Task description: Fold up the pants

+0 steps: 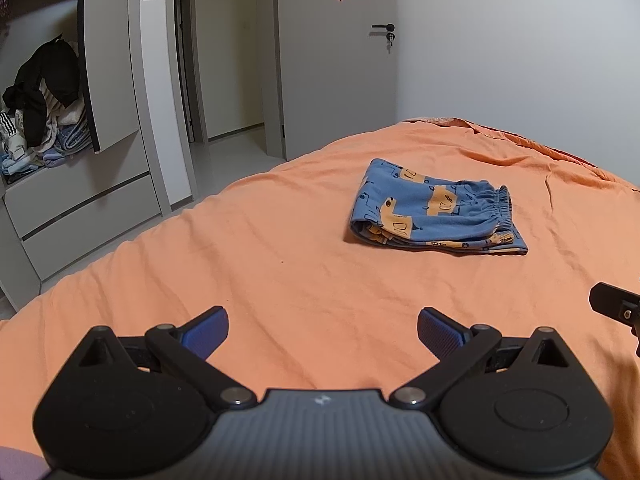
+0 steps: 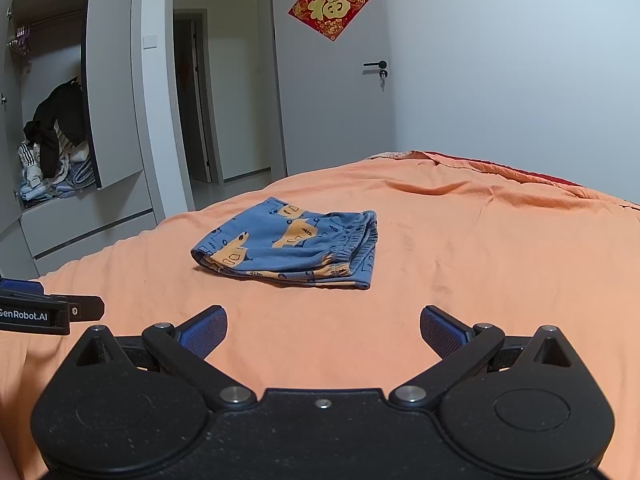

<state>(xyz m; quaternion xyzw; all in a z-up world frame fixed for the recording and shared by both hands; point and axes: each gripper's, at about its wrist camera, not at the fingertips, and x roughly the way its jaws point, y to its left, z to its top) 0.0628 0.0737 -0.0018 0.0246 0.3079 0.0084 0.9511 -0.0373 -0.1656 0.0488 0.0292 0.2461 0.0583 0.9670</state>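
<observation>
Small blue pants [image 1: 436, 210] with an orange print lie folded into a compact stack on the orange bed sheet [image 1: 280, 272]; the elastic waistband faces right. They also show in the right wrist view [image 2: 292, 248]. My left gripper [image 1: 322, 334] is open and empty, hovering above the sheet well short of the pants, which lie ahead and to its right. My right gripper [image 2: 323, 332] is open and empty, with the pants ahead and slightly left. Each gripper's tip shows at the edge of the other's view: the right one [image 1: 616, 308], the left one [image 2: 52, 312].
An open wardrobe [image 2: 56, 152] with piled clothes stands at the left beyond the bed edge. A doorway [image 2: 224, 92] and a grey door [image 2: 336, 92] with a red decoration are behind. A white wall [image 2: 520, 60] runs along the right.
</observation>
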